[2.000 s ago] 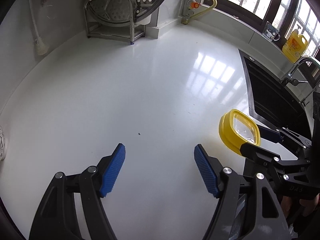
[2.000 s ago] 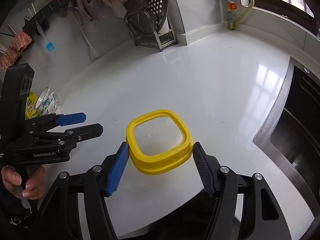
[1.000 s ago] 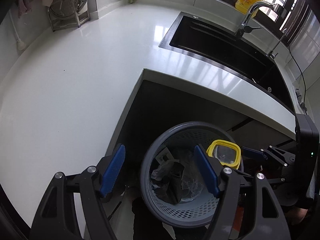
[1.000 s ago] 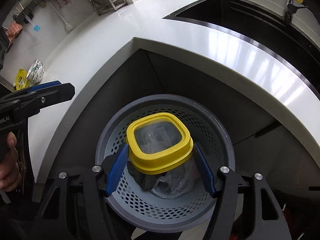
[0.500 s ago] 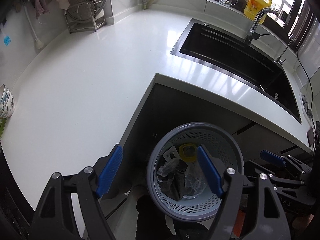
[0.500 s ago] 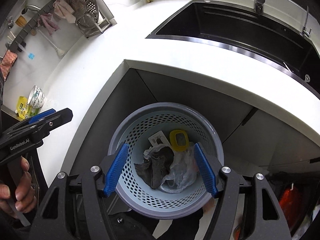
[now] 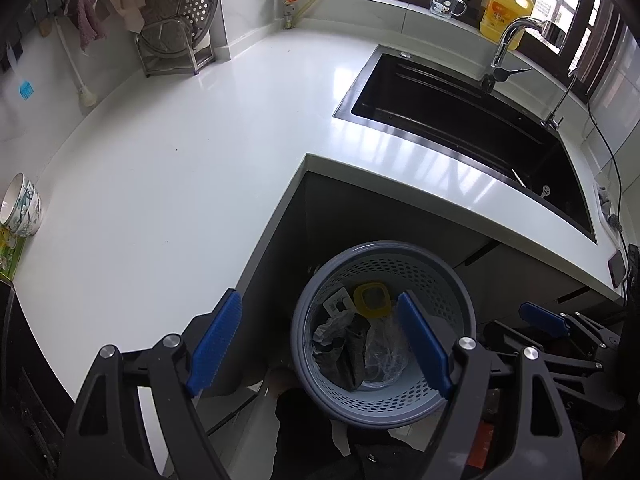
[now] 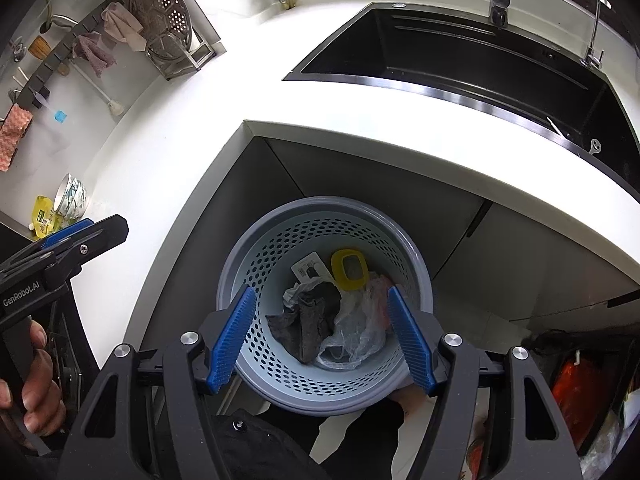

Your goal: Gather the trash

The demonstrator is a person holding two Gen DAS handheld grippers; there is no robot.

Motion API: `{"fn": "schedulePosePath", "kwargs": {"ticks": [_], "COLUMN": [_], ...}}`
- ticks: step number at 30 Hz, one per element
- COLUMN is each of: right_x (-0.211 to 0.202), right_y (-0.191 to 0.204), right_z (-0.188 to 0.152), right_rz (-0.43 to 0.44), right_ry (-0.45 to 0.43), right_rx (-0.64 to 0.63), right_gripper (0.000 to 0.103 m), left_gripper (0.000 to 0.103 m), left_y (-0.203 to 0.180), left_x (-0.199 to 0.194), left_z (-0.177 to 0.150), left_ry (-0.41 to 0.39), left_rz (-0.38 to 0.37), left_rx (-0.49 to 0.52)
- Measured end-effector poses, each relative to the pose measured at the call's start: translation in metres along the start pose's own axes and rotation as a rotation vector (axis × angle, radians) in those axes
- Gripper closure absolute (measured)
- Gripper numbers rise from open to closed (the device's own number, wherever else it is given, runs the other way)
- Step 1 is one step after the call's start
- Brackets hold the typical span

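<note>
The left gripper [image 7: 316, 344] is held above the counter edge, nothing between its blue pads, its jaws opening. The right gripper [image 8: 320, 338] is spread and empty over the grey perforated bin [image 8: 256, 256], which stands on the floor below the white counter [image 7: 168, 168].

The yellow lid [image 8: 349, 270] lies inside the bin, against the far wall.

Judged step: release done, withdrawal due. Both grippers are best lifted clear of the rim before any sideways travel, so the bin is not tipped.

Counted in the bin:
- yellow lid, one
- white card [image 8: 307, 269], one
- dark rag [image 8: 310, 320], one
- clear plastic bag [image 8: 356, 330], one

Left on the counter:
- patterned bowl [image 7: 21, 210], one
- yellow packet [image 8: 43, 216], one
</note>
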State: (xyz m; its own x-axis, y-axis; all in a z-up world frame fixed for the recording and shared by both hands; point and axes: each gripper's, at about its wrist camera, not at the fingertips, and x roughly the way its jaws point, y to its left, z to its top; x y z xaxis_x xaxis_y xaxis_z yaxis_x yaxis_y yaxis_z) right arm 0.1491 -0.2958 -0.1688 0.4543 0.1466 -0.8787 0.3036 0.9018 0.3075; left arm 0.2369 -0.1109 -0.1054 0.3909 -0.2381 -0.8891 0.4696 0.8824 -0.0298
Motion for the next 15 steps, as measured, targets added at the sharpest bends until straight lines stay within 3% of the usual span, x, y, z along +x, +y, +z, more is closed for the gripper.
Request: {"fn": "schedulePosePath", "kwargs": {"ticks": [15], "right_x": [-0.0069], "right_y": [0.0075], "right_z": [-0.0026], "right_rz": [-0.008], "right_ry": [-0.013], "right_rx": [-0.025], "right_gripper": [0.037], "left_gripper": [0.02], "left_y": [0.0011], "left_x": [-0.0088], "left_z": [-0.0059], "left_ry": [-0.01], "left_rz": [0.006], "left_rx": [0.003]}}
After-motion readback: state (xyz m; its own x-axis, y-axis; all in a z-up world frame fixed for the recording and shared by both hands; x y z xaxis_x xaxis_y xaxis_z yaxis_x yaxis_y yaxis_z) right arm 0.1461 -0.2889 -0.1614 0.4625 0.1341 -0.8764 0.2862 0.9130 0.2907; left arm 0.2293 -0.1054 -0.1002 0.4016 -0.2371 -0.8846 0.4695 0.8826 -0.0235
